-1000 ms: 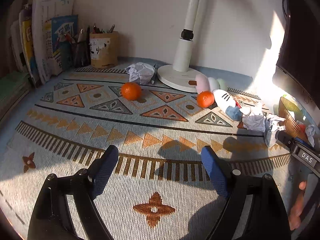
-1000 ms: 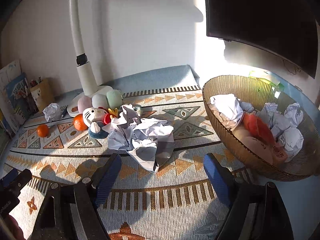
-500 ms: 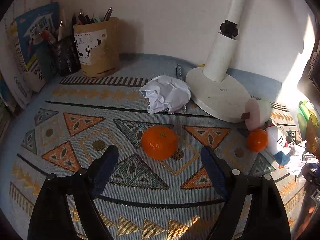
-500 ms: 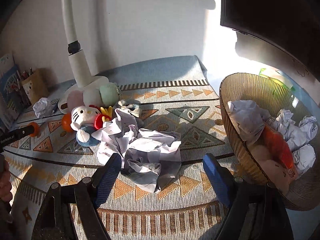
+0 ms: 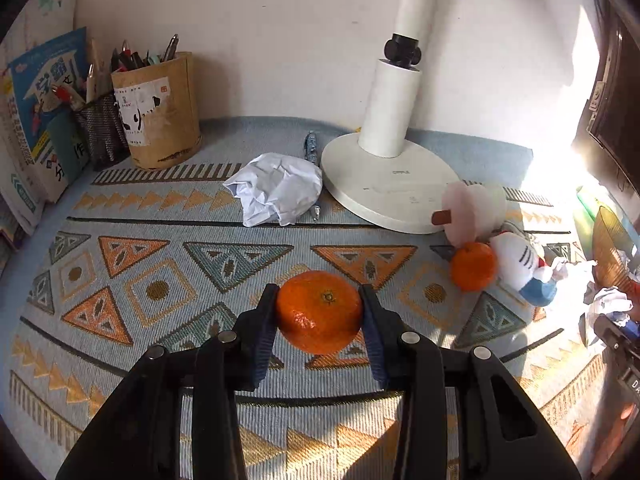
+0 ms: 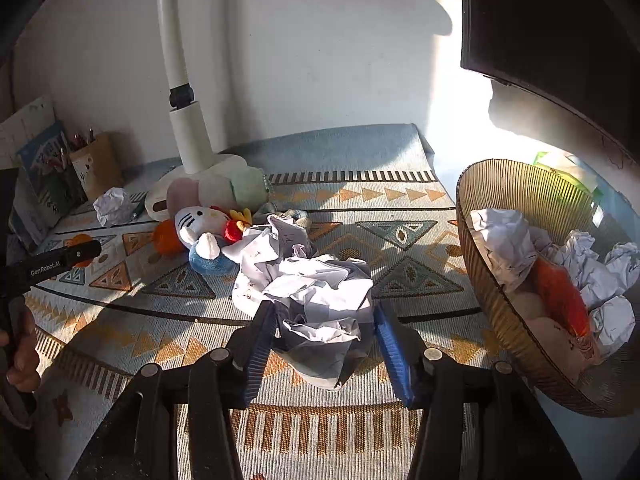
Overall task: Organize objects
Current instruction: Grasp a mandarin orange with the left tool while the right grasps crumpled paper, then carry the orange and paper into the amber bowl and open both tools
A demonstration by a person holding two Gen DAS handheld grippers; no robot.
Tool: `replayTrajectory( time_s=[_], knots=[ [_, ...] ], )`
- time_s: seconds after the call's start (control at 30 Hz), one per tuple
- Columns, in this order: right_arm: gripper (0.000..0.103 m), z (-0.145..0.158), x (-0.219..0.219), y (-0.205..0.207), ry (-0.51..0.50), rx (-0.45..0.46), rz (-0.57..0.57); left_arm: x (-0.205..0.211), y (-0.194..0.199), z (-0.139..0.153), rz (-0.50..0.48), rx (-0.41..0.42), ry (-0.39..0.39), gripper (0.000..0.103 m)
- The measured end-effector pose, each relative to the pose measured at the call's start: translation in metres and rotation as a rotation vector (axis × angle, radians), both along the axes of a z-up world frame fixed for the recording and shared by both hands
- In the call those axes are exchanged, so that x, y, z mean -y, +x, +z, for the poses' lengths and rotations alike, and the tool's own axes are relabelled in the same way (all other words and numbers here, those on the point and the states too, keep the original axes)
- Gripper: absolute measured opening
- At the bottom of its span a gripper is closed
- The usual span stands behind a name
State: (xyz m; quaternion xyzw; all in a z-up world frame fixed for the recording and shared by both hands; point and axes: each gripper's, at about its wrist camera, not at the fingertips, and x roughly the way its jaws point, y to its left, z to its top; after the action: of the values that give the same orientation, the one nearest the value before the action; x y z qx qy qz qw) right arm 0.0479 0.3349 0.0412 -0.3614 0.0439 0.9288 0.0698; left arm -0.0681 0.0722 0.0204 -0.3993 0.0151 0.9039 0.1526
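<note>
On the patterned mat (image 5: pixel 160 240), my left gripper (image 5: pixel 320 312) has its jaws pinching an orange (image 5: pixel 319 311); my right gripper (image 6: pixel 324 332) has its jaws pinching crumpled paper (image 6: pixel 316 300) beside the basket (image 6: pixel 512 328).

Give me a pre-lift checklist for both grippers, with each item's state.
1. Left gripper shut on the tangerine: ok, both pads touch it.
2. Grip centred on the fruit: ok.
3. Right gripper around the crumpled paper: ok, paper sits between the fingers.
4. Right grip firm: cannot tell.
5. Basket has room: ok, though partly filled.
6. Paper free of the plush toy: cannot tell.
</note>
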Motion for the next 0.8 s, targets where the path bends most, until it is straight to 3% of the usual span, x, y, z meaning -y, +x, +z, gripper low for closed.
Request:
replayTrajectory(
  time_s=[0.33, 0.5, 0.6, 0.7, 0.8],
  knots=[
    [0.049, 0.049, -0.011, 0.078, -0.005, -0.116, 0.006, -0.084, 0.098, 0.048, -0.276, -0.079, 0.074, 0.036],
    [0.05, 0.103, -0.067, 0.111, 0.012, -0.228, -0.14, -0.154, 0.127, 0.084, -0.445, -0.148, 0.135, 0.036],
    [0.05, 0.124, -0.108, 0.12, 0.01, -0.267, -0.252, -0.203, 0.131, 0.097, -0.498, -0.151, 0.141, 0.036],
    [0.05, 0.127, -0.145, 0.117, -0.032, -0.247, -0.33, -0.244, 0.131, 0.099, -0.545, -0.085, 0.206, 0.037],
    [0.05, 0.114, -0.174, 0.11, -0.111, -0.195, -0.359, -0.282, 0.131, 0.091, -0.582, -0.078, 0.205, 0.037]
  ],
)
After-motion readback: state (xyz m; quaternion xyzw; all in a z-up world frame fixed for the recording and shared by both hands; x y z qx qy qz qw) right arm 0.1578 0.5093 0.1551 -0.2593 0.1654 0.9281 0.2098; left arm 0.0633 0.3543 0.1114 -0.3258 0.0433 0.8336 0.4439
